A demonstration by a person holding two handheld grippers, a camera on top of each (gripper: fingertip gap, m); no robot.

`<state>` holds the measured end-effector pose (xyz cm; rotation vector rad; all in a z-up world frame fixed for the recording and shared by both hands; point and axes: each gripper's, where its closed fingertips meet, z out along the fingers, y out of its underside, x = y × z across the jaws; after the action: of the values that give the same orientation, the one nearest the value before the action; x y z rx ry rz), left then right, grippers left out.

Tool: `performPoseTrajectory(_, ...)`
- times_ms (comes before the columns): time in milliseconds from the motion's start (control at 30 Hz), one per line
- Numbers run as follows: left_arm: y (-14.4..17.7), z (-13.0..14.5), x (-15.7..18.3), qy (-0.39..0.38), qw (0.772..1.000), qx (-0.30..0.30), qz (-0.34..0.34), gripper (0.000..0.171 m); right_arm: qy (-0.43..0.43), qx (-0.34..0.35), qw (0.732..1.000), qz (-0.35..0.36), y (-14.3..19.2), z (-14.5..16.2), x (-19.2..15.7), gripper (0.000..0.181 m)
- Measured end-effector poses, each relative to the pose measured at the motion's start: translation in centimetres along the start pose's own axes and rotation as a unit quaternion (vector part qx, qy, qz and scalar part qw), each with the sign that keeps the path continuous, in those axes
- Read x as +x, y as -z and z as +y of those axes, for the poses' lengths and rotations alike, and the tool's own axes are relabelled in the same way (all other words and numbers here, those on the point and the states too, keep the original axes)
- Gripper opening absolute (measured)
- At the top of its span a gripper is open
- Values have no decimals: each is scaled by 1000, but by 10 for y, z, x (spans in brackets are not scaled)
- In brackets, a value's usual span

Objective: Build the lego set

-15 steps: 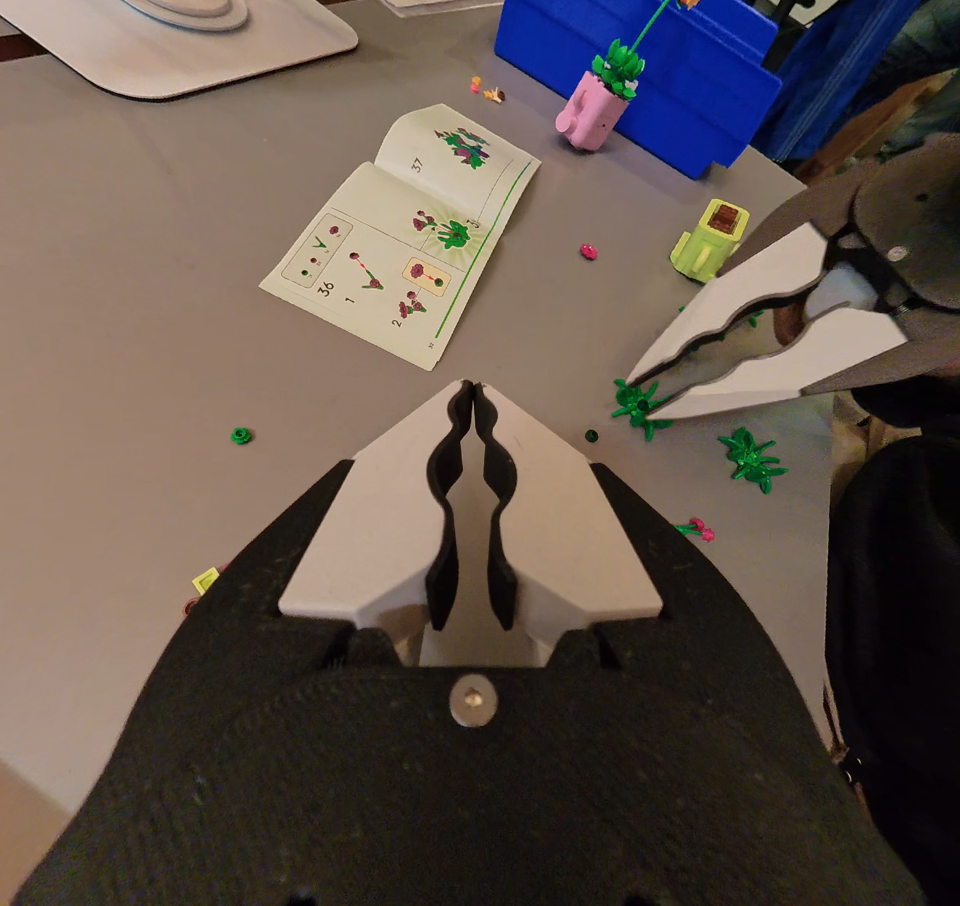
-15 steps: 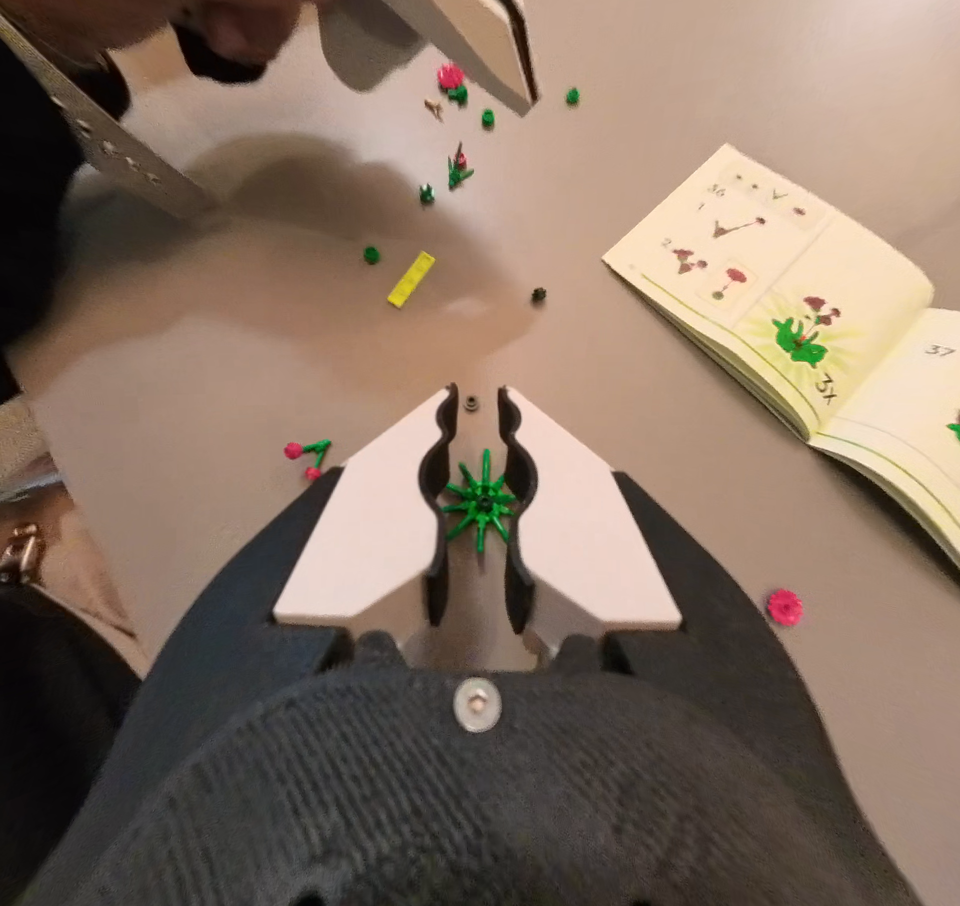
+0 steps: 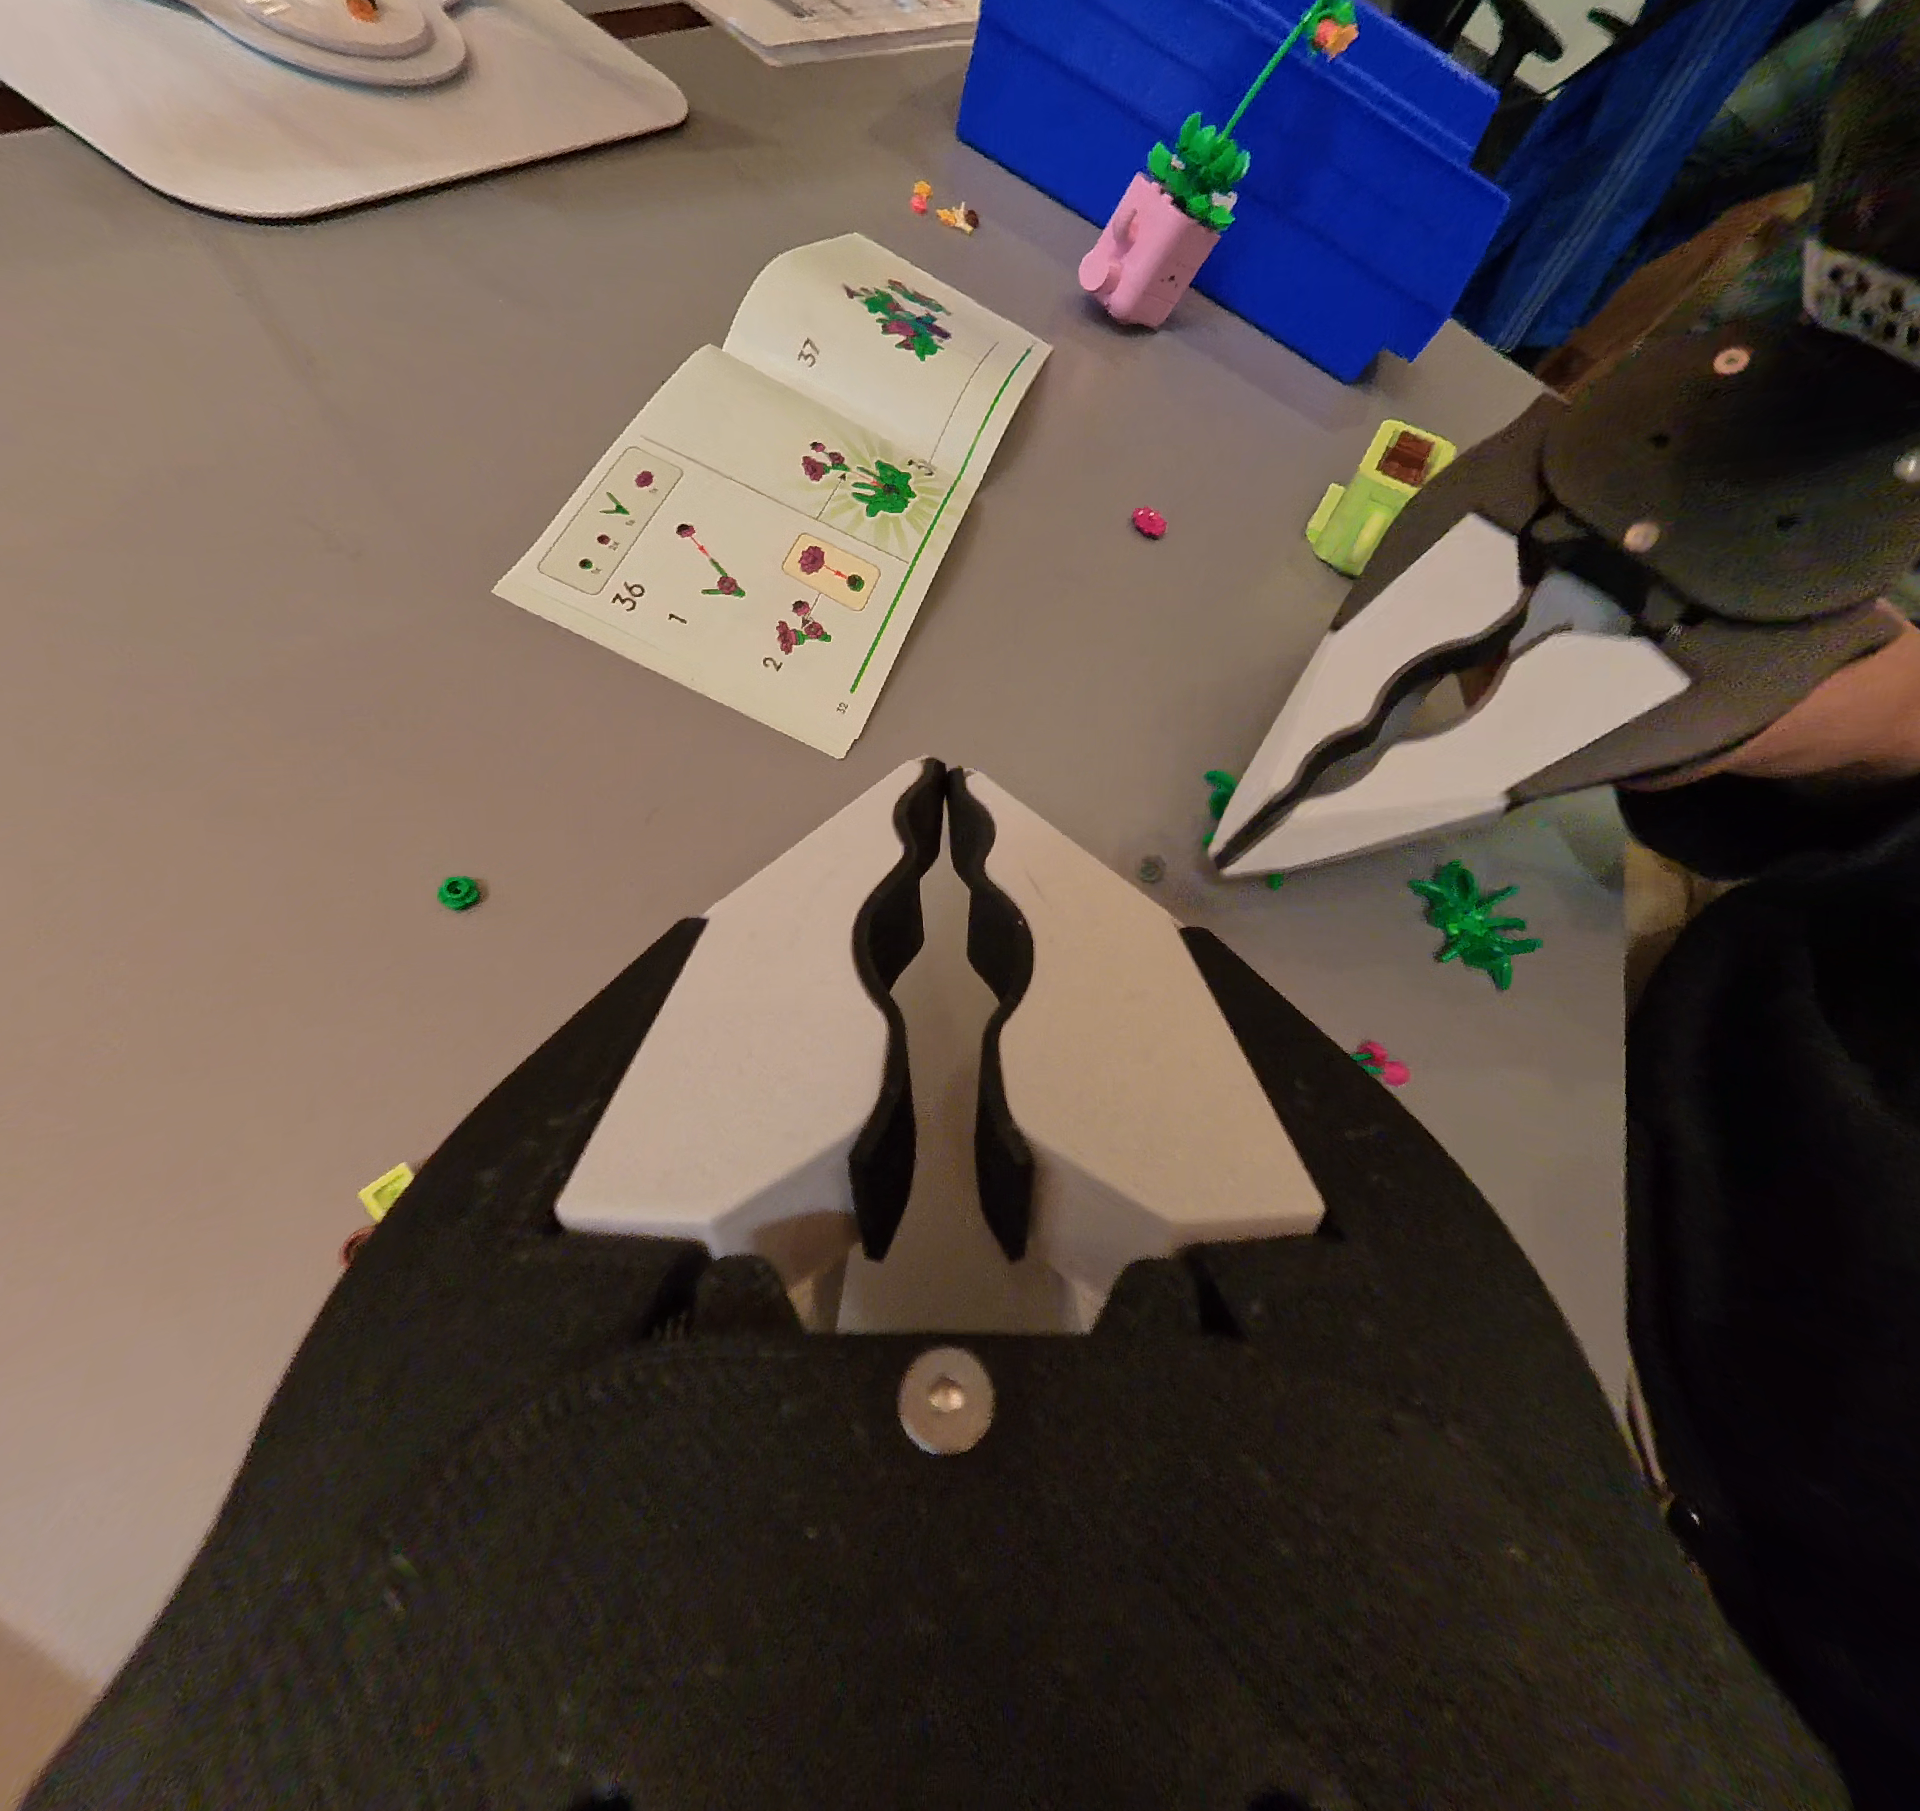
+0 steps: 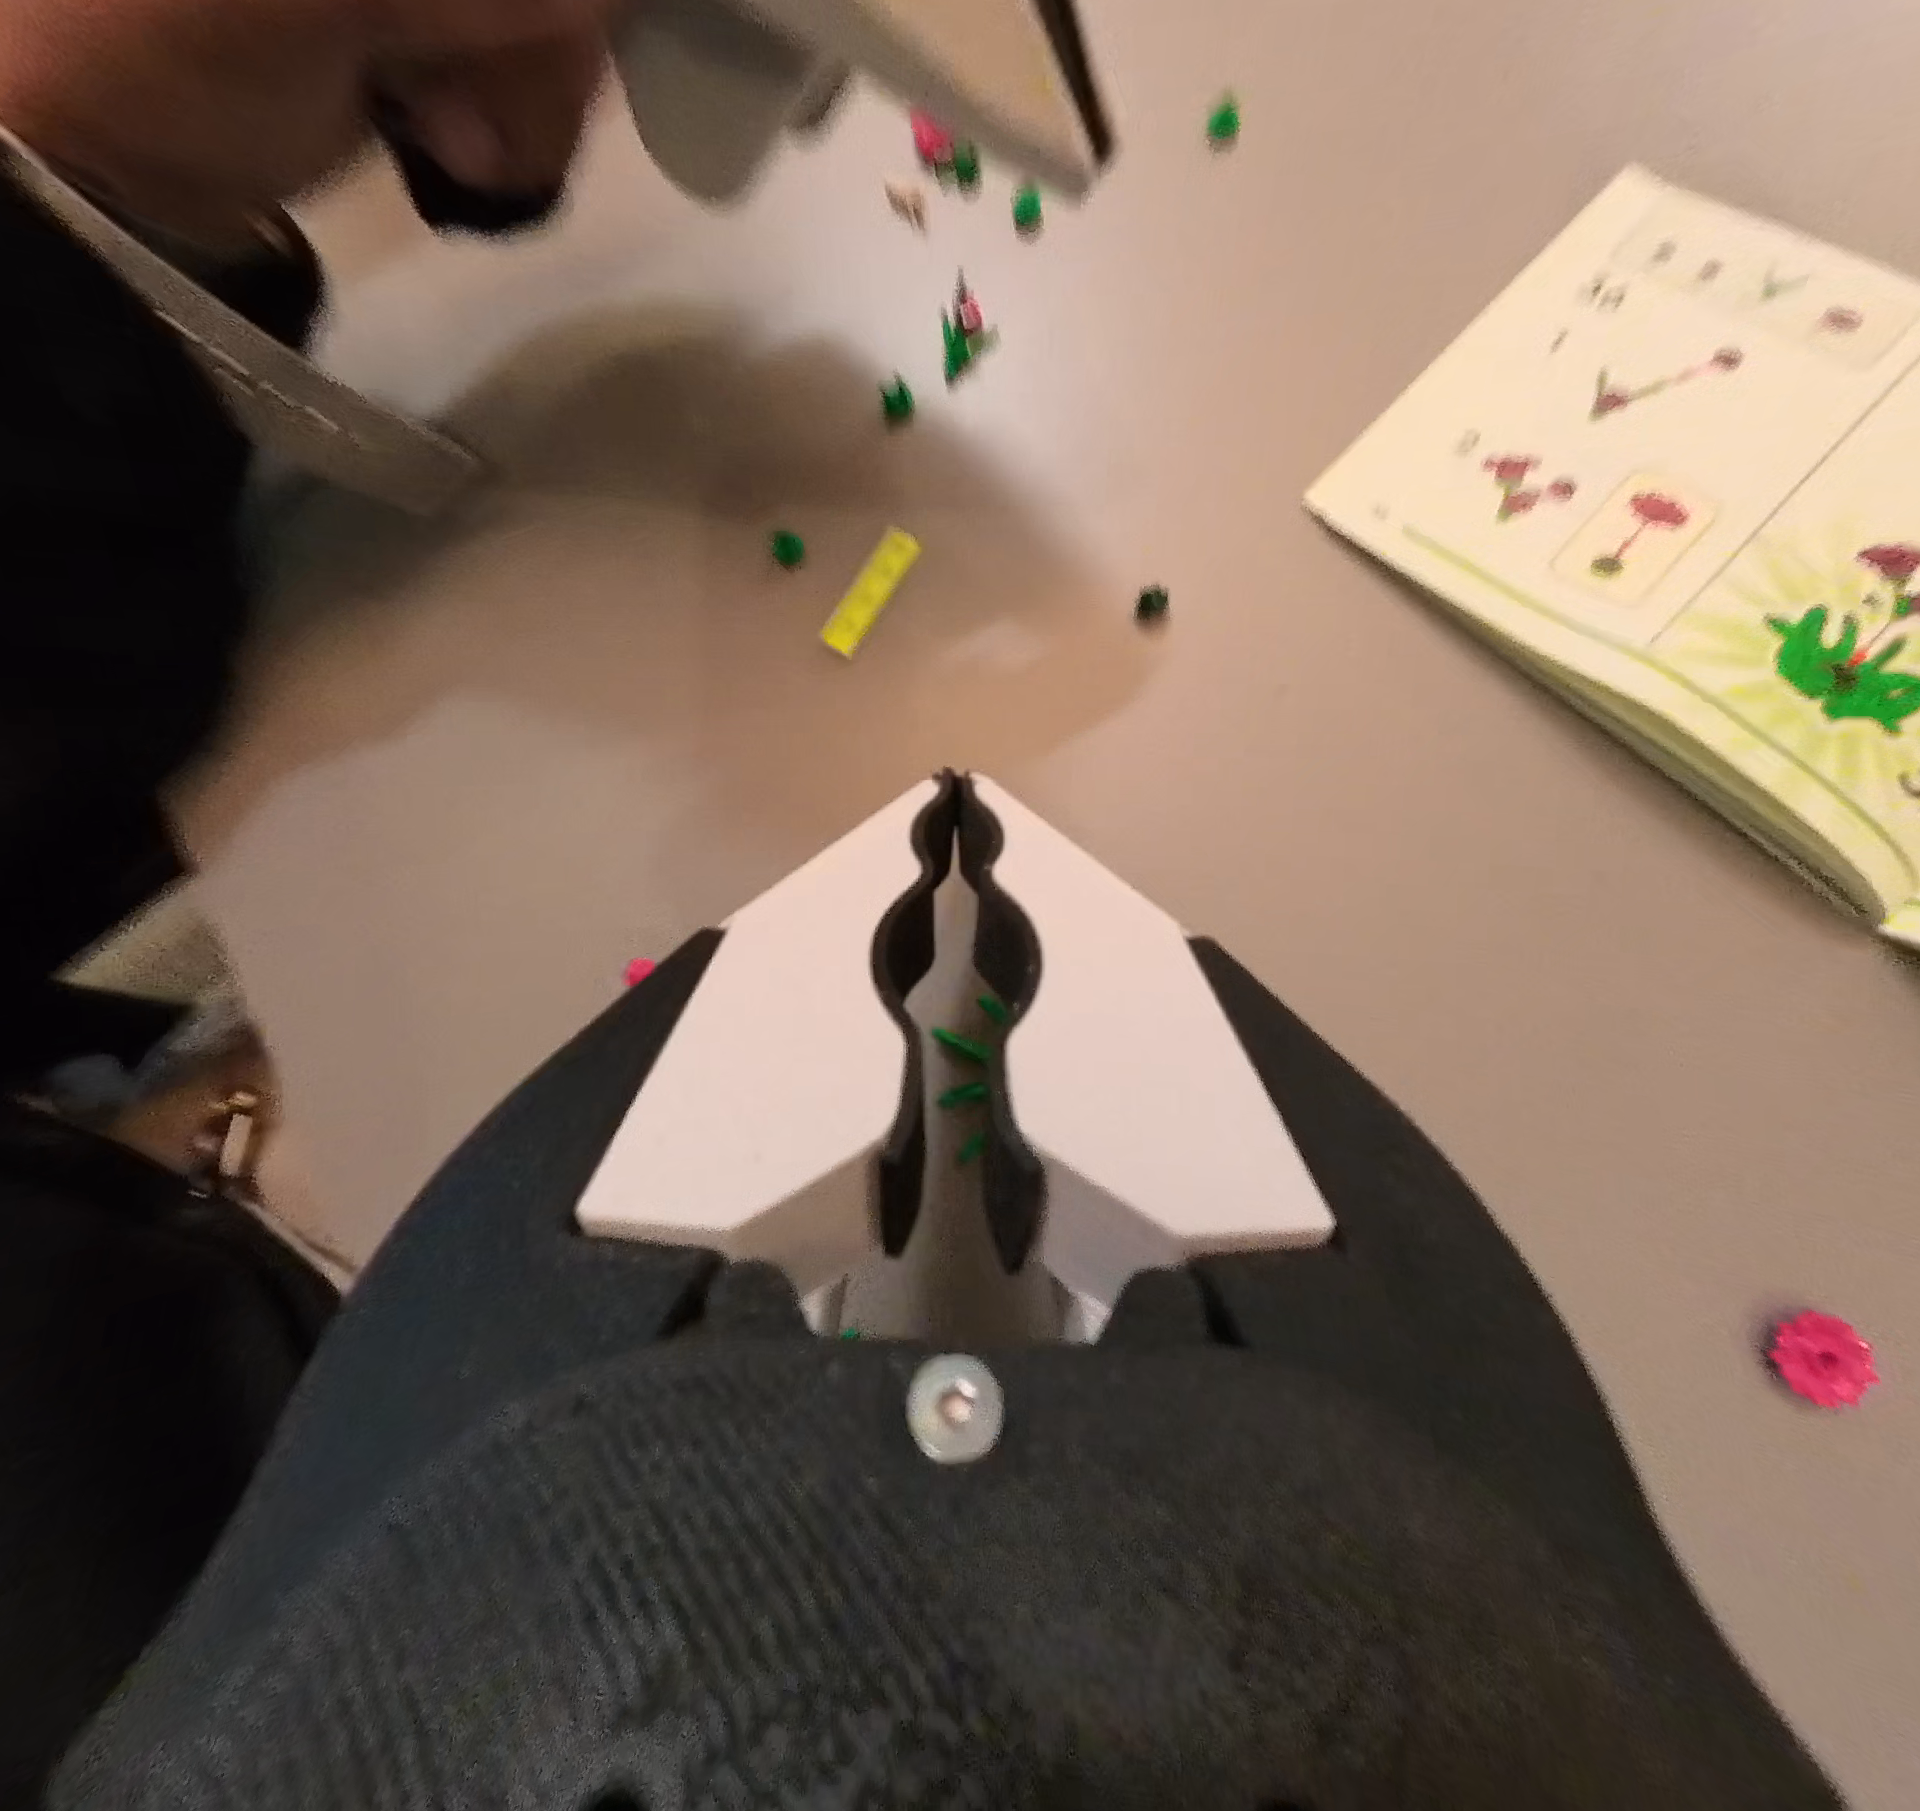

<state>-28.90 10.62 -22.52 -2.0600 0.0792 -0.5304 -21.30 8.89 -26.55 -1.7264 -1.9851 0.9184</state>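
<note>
My left gripper (image 3: 948, 774) is shut and empty, held above the grey table (image 3: 260, 618) just short of the open instruction booklet (image 3: 769, 514). My right gripper (image 4: 956, 779) is shut, its tips down at the table. A green spiky leaf piece (image 4: 961, 1075) shows through the gap under its fingers. In the left wrist view the right gripper (image 3: 1218, 862) has its tips beside a tiny grey stud (image 3: 1150, 868). I see nothing held between its tips. A pink pot with a green plant (image 3: 1143, 255) and a lime pot (image 3: 1361, 514) stand at the far right.
Loose pieces lie around: another green leaf (image 3: 1470, 925), a pink flower (image 3: 1148, 522), a green stud (image 3: 458, 893), a yellow plate (image 4: 871, 592), and several small green and pink bits (image 4: 961, 327). A blue bin (image 3: 1247, 99) and a white tray (image 3: 312, 99) stand at the back. My hands' fingertips stand some 9 cm from each other. It is some 6 cm from my right tips to the yellow plate (image 4: 871, 592).
My right gripper has closed from open, with the green leaf still under its fingers. My left gripper has stayed shut and has hardly moved.
</note>
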Motion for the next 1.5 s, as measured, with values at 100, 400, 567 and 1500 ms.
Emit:
performPoseTrajectory(100, 4, -11, 14, 0, 999, 33, 42, 1, -42, 108, 992, -45, 32, -31, -5, 0)
performPoseTrajectory(400, -17, 4, 43, -8, 994, -32, 103, 5, -116, 215, 968, -52, 96, -12, 8, 0)
performPoseTrajectory(567, -45, 39, 61, -37, 982, -145, 115, 3, -48, 258, 964, 39, 126, 17, 10, 0)
performPoseTrajectory(1500, -68, 67, 65, -115, 962, -239, 58, 12, 70, 361, 929, 49, 138, 47, -6, 0)
